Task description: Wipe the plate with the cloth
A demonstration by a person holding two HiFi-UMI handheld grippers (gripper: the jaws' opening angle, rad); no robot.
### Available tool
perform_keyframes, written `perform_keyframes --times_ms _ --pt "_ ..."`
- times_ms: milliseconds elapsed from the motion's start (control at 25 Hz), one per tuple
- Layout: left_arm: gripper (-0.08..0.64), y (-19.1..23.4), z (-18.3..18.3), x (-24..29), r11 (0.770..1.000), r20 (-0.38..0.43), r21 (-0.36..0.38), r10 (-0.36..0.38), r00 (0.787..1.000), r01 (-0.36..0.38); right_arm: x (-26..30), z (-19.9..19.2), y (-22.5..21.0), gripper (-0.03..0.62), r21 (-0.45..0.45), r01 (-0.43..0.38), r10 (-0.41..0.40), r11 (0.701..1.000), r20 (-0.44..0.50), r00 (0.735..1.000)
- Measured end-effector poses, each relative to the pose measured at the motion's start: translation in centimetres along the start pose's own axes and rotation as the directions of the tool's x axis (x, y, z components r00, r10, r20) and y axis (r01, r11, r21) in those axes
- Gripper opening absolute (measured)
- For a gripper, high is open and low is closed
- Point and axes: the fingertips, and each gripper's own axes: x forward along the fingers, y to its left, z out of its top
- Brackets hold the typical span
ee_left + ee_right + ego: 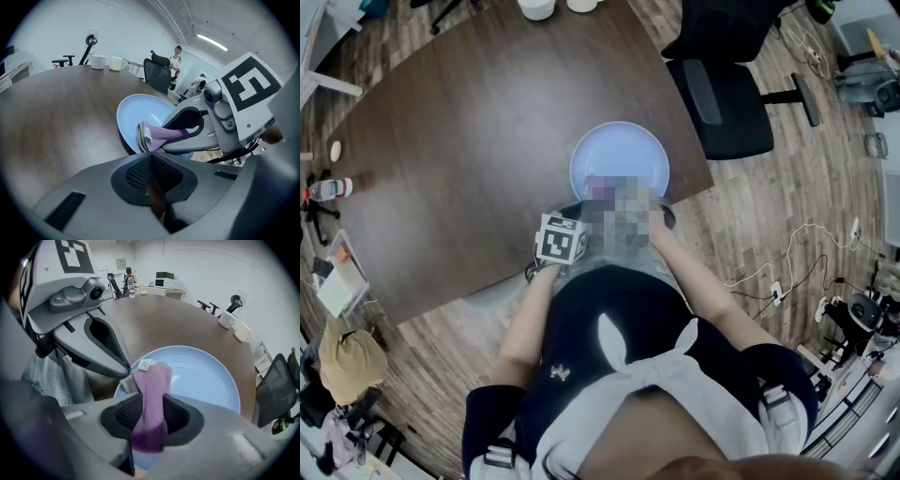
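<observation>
Right tool point(150, 401) clamps a purple cloth point(152, 380) over the blue plate point(201, 376). Left tool point(151, 157) pinches its near rim. Pressing hard may slide the plate off the desk point(159, 319).

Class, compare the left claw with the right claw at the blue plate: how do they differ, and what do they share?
The right claw is shut on the purple cloth; the left claw has its jaws together with nothing showing between them. The right claw carries its cloth over the blue plate; the left claw sits at the plate's rim. Both are grey and point down at the plate's near edge.
</observation>
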Motion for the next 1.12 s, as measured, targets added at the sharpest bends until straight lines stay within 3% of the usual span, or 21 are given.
perform_keyframes --times_ms 480,1120 --pt "0.006 0.4 0.4 0.4 0.999 -0.03 0.014 -0.037 0.999 0.038 1.1 1.6 -1.6 0.126 -0.01 -0.011 0.011 1.0 0.013 1.0" --pt "0.006 0.6 0.5 -0.1 0.998 -0.048 0.022 -0.057 0.997 0.058 1.2 4.0 -4.2 0.126 0.048 -0.013 0.01 0.999 0.065 0.998"
